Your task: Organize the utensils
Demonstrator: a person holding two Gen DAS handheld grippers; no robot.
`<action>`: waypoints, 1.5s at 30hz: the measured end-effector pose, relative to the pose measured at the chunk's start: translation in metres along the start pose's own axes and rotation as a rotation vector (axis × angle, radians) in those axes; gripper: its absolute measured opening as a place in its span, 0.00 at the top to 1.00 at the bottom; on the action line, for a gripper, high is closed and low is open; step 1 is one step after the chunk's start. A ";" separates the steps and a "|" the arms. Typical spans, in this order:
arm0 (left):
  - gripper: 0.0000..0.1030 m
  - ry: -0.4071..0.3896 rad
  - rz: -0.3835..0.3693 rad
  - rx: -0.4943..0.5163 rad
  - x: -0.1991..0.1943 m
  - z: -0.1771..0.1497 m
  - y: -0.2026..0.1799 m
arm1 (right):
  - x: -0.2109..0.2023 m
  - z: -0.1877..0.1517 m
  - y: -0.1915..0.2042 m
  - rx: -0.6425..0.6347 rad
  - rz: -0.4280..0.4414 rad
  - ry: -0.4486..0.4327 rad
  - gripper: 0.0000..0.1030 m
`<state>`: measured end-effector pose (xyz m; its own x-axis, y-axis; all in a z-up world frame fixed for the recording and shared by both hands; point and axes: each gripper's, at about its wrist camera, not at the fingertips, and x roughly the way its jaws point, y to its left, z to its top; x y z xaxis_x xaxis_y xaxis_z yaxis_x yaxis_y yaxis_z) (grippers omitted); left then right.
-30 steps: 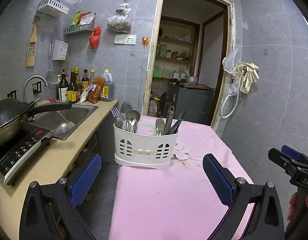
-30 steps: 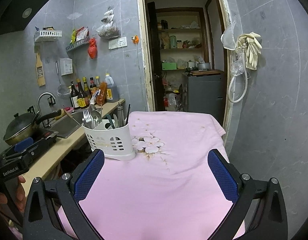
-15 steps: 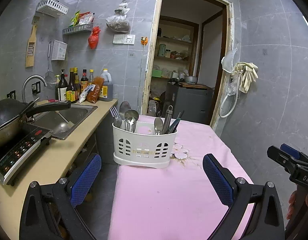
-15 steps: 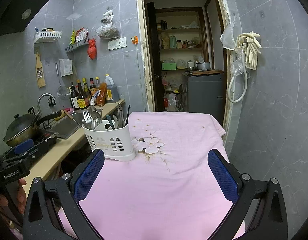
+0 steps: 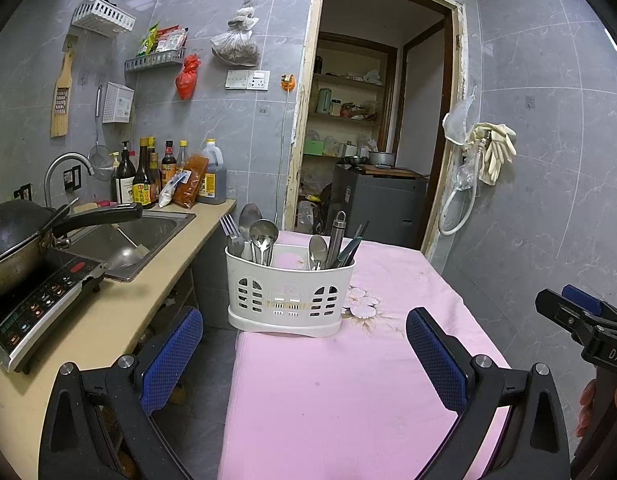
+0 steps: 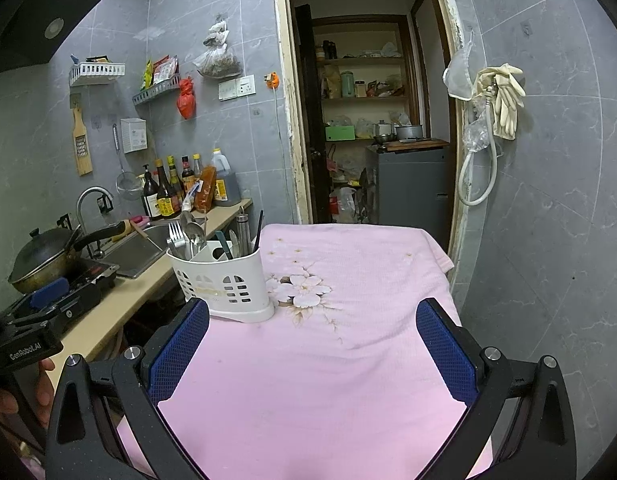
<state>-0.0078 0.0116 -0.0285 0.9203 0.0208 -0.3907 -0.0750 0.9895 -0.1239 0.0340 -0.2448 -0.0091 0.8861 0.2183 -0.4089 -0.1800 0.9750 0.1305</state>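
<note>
A white plastic utensil caddy stands on the left edge of a table with a pink cloth. It holds forks, spoons, a steel tool and dark-handled pieces. It also shows in the right wrist view. My left gripper is open and empty, held back from the caddy. My right gripper is open and empty over the cloth, to the right of the caddy.
A beige counter runs along the left with an induction cooker, a wok, a sink and sauce bottles. A doorway opens behind the table. The other gripper shows at the right edge.
Both grippers have drawn slightly back and up from the table. The caddy looks a little further away. Both stay open and empty.
</note>
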 end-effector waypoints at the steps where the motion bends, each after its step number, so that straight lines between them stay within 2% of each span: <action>1: 0.00 0.000 0.000 0.001 0.000 0.000 0.000 | 0.000 0.000 0.001 -0.001 0.000 -0.001 0.01; 45: 0.00 0.001 0.001 -0.002 -0.002 0.002 0.009 | -0.002 0.002 0.007 -0.022 0.000 -0.005 0.01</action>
<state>-0.0101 0.0205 -0.0273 0.9198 0.0215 -0.3917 -0.0764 0.9892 -0.1251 0.0316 -0.2381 -0.0059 0.8881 0.2178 -0.4047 -0.1890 0.9758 0.1105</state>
